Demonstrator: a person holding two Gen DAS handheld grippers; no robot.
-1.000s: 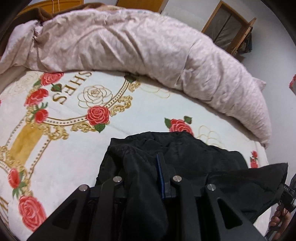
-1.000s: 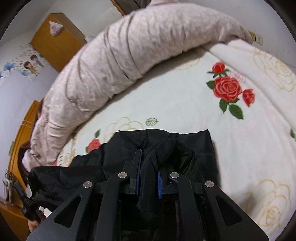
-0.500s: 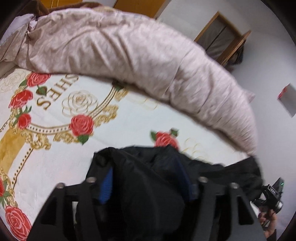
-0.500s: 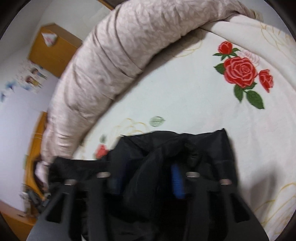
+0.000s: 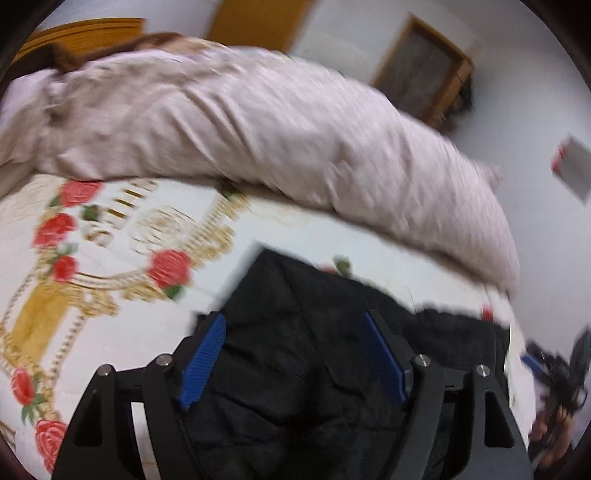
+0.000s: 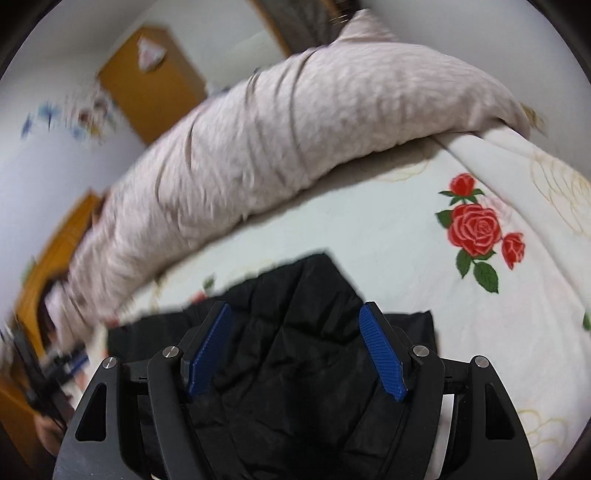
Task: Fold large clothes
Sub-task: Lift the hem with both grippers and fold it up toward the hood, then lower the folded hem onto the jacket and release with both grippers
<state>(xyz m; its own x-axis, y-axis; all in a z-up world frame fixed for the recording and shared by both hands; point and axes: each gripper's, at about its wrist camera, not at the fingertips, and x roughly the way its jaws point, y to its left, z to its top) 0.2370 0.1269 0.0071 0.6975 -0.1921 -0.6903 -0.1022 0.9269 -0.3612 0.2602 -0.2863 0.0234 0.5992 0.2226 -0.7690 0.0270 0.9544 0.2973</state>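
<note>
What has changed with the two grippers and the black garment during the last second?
Both grippers let go: the left gripper and the right gripper, each shut on a fold of the black garment a second ago, now stand open over it. The garment lies released on the rose bedsheet. The pink duvet stayed in place.

I'm in a home bedroom. Ahead of my tools lies a bed (image 6: 388, 236) under a white sheet printed with red roses, and a pink quilt (image 5: 295, 140) is bunched across its far side. Beyond that I see a wooden headboard (image 5: 85, 31), an orange wooden cabinet (image 6: 147, 81), and children's stickers (image 6: 70, 114) on the white wall.
</note>
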